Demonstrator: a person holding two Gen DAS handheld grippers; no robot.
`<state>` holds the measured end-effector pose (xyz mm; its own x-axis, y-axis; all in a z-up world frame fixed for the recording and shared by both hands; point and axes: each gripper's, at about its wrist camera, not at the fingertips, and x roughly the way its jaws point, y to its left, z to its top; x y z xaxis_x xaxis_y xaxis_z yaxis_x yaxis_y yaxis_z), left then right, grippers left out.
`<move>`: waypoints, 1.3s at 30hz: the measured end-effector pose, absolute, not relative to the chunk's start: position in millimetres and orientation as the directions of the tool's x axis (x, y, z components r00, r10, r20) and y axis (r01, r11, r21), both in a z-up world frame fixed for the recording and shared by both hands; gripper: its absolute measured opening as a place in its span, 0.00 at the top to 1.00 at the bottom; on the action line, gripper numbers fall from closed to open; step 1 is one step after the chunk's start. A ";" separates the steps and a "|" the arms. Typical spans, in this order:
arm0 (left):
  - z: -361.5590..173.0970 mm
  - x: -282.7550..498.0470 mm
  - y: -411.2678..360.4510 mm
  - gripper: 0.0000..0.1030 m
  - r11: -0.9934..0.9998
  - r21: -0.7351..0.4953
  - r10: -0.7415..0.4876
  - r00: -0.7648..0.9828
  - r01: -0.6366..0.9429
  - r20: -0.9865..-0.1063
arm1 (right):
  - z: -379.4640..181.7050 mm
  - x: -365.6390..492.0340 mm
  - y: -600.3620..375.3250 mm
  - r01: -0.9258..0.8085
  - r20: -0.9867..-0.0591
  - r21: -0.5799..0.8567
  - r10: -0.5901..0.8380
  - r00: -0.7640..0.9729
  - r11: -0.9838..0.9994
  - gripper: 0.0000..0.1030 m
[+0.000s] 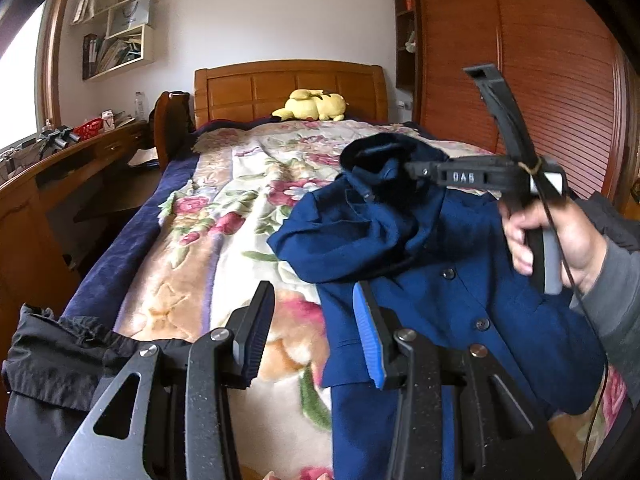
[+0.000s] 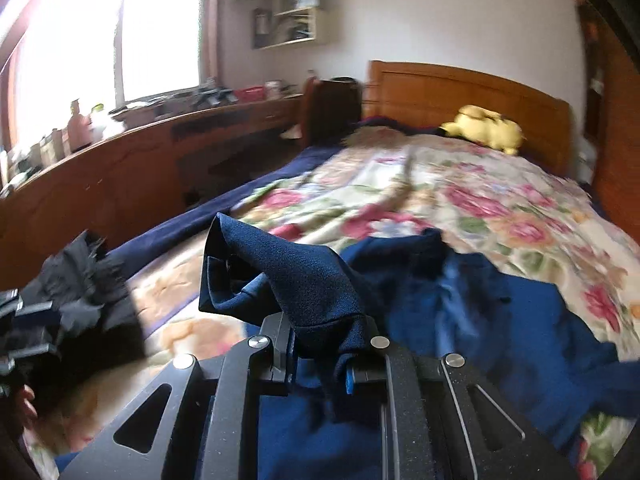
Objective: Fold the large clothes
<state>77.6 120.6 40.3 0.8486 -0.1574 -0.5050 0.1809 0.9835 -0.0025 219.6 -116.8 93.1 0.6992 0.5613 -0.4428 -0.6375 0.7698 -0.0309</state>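
Note:
A large navy blue buttoned jacket [image 1: 440,280] lies on the floral bedspread [image 1: 224,208], at the right of the left wrist view. My left gripper [image 1: 312,332] is open and empty, low over the bed at the jacket's left edge. My right gripper [image 1: 384,172] is shut on a fold of the jacket and holds it lifted above the bed. In the right wrist view the jacket [image 2: 480,312] spreads out ahead, and the gripper [image 2: 320,344] has dark blue cloth pinched between its fingers, which the cloth mostly covers.
A black garment [image 1: 60,360] lies at the bed's near left corner and shows in the right wrist view [image 2: 76,292]. A yellow plush toy [image 1: 312,106] lies by the wooden headboard. A cluttered wooden desk [image 1: 60,168] runs along the left. A wooden wardrobe [image 1: 540,60] stands at right.

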 end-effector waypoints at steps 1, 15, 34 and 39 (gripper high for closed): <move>39.0 78.9 117.7 0.59 0.982 -0.002 -0.162 0.846 0.187 -0.509 | 92.3 221.5 -120.8 -0.622 -0.444 -0.037 0.545 0.712 0.782 0.83; 20.0 88.8 99.1 0.59 0.976 0.020 -0.168 0.814 0.215 -0.556 | 60.9 219.9 -205.7 -0.444 -0.463 0.090 0.432 0.774 0.892 0.83; 16.6 95.9 101.9 0.59 0.981 0.017 -0.152 0.812 0.195 -0.564 | 28.1 176.9 -198.4 -0.584 -0.599 0.014 0.474 0.645 0.812 0.48; 16.2 95.5 102.1 0.59 0.981 0.015 -0.153 0.811 0.196 -0.565 | 8.4 210.9 -174.6 -0.553 -0.670 -0.079 0.367 0.645 0.829 0.48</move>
<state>95.5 102.1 16.2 0.8108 -0.1533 -0.5648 0.1958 0.9805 0.0150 210.9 -174.6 8.4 0.6451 0.3671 -0.6701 -0.5535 0.8292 -0.0786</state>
